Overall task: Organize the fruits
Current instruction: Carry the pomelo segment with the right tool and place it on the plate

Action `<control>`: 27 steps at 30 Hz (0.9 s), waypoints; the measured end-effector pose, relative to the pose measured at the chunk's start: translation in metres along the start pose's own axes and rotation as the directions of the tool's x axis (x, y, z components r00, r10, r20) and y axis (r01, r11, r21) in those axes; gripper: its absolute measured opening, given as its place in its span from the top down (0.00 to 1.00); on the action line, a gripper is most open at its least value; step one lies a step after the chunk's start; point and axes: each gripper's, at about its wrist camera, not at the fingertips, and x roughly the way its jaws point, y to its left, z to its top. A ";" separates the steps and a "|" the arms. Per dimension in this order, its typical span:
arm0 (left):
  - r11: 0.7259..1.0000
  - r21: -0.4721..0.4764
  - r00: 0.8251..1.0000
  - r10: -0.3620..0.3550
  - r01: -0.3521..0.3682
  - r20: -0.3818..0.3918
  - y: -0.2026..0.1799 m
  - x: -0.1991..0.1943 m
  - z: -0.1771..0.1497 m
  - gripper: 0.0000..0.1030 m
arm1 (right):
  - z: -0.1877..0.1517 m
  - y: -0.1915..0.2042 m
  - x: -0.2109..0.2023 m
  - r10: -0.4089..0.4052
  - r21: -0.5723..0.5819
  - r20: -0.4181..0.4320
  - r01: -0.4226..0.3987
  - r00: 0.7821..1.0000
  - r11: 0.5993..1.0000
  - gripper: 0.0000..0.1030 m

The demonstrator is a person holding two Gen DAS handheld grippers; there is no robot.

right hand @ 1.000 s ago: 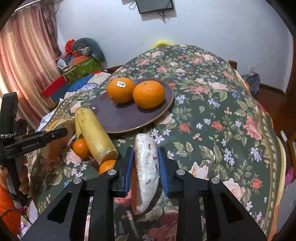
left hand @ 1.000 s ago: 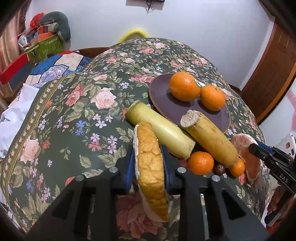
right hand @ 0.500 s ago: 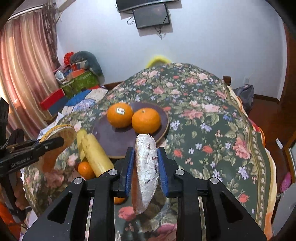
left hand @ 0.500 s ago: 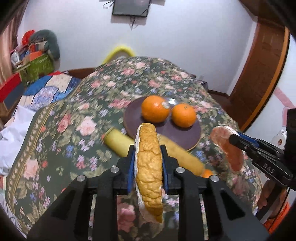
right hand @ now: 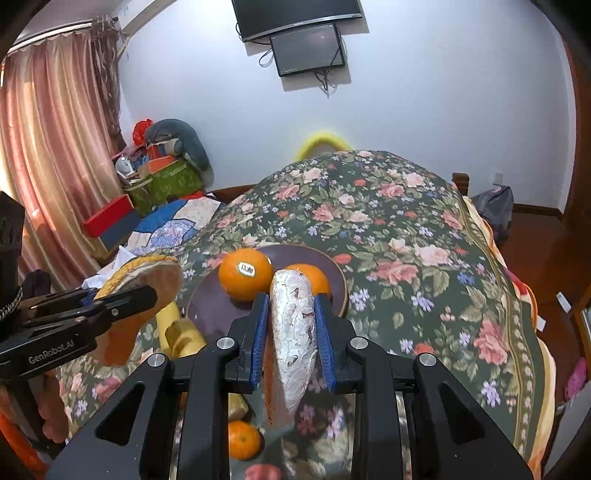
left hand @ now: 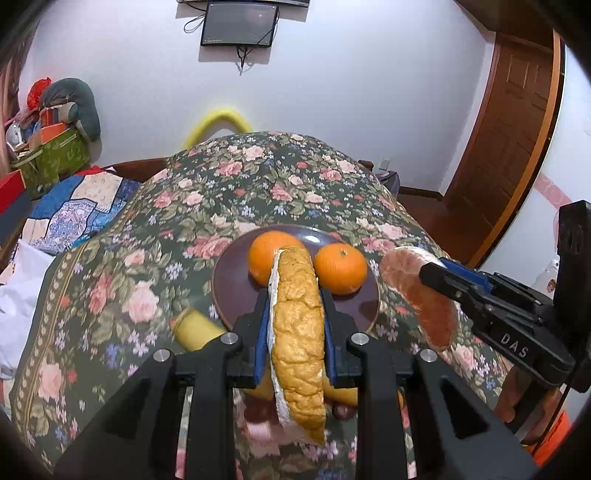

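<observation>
White walls and a wall-mounted screen [left hand: 238, 24] back a table draped in a dark floral cloth [left hand: 155, 221], and we see it from 2 hand-held grippers raised above the table. Our left gripper [left hand: 295, 314] points forward over the near edge of a round brown plate [left hand: 229, 291], its blue-padded fingers closed tight on a wedge of pomelo [left hand: 297, 332] held on edge, yellow bumpy rind facing the camera. Our right gripper [right hand: 291, 328] sits level with it on the right, also pointing toward the plate [right hand: 207, 306], clamped on a second wedge [right hand: 293, 339] held on edge with its white pith toward the camera. In the left view that second wedge [left hand: 421, 295] shows pink flesh and hangs in the air just right of the plate, clear of the cloth. 2 oranges [left hand: 266, 254] rest side by side on the plate, the left one bearing a sticker. 1 yellow banana-like piece [left hand: 192, 332] lies on the cloth just left of the plate, partly hidden under the left gripper. 1 small orange [right hand: 243, 439] lies on the cloth below the right gripper.
</observation>
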 end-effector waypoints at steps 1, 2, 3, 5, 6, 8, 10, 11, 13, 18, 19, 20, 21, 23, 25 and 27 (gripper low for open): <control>1.000 0.002 1.000 0.002 -0.002 0.003 0.000 0.002 0.003 0.77 | 0.003 0.001 0.004 0.002 -0.004 0.002 -0.002 1.000 1.000 0.78; 1.000 0.005 1.000 0.004 -0.005 0.006 0.001 0.005 0.005 0.77 | 0.005 0.001 0.006 0.003 -0.006 0.002 -0.003 1.000 1.000 0.78; 1.000 0.007 1.000 0.007 -0.007 0.009 0.001 0.007 0.007 0.77 | 0.007 0.001 0.008 0.005 -0.007 0.003 -0.005 1.000 1.000 0.78; 1.000 0.008 1.000 0.014 -0.014 0.011 0.003 0.012 0.012 0.77 | 0.012 0.002 0.015 0.008 -0.012 0.004 -0.008 1.000 1.000 0.78; 1.000 0.008 1.000 0.016 -0.016 0.011 0.004 0.015 0.013 0.77 | 0.014 0.002 0.017 0.009 -0.015 0.005 -0.009 1.000 1.000 0.78; 1.000 0.004 1.000 0.019 -0.019 0.007 0.008 0.022 0.016 0.77 | 0.017 0.004 0.023 0.012 -0.019 0.004 -0.012 1.000 1.000 0.78; 1.000 -0.002 1.000 0.022 -0.022 0.003 0.012 0.028 0.019 0.77 | 0.020 0.005 0.030 0.016 -0.021 -0.001 -0.016 1.000 1.000 0.78; 1.000 -0.005 1.000 0.024 -0.024 0.001 0.015 0.032 0.021 0.77 | 0.022 0.005 0.035 0.017 -0.022 -0.006 -0.018 1.000 1.000 0.78; 0.999 -0.012 1.000 0.031 -0.031 -0.003 0.020 0.039 0.024 0.77 | 0.023 0.007 0.041 0.015 -0.027 -0.011 -0.015 1.000 1.000 0.79; 0.999 -0.030 0.999 0.044 -0.045 -0.015 0.031 0.058 0.030 0.77 | 0.032 0.011 0.058 0.022 -0.035 -0.021 -0.022 1.000 0.999 0.92; 0.998 -0.034 0.999 0.044 -0.045 -0.021 0.033 0.063 0.031 0.77 | 0.034 0.012 0.060 0.027 -0.035 -0.024 -0.028 0.999 0.999 0.92; 0.998 -0.039 0.999 0.045 -0.046 -0.028 0.035 0.067 0.032 0.77 | 0.036 0.012 0.063 0.028 -0.039 -0.031 -0.029 0.999 0.999 0.92; 0.998 -0.042 0.998 0.045 -0.046 -0.035 0.037 0.070 0.032 0.77 | 0.037 0.012 0.066 0.028 -0.041 -0.037 -0.029 0.999 0.999 0.92; 0.998 -0.052 0.998 0.038 -0.041 -0.054 0.040 0.079 0.031 0.77 | 0.035 0.012 0.071 0.040 -0.040 -0.057 -0.042 0.998 0.998 0.92; 0.997 -0.058 0.997 0.037 -0.041 -0.069 0.042 0.086 0.031 0.77 | 0.031 0.012 0.074 0.043 -0.042 -0.073 -0.046 0.996 0.998 0.92; 0.997 -0.061 0.996 0.049 -0.054 -0.078 0.044 0.091 0.029 0.77 | 0.027 0.011 0.074 0.041 -0.046 -0.081 -0.045 0.996 0.998 0.91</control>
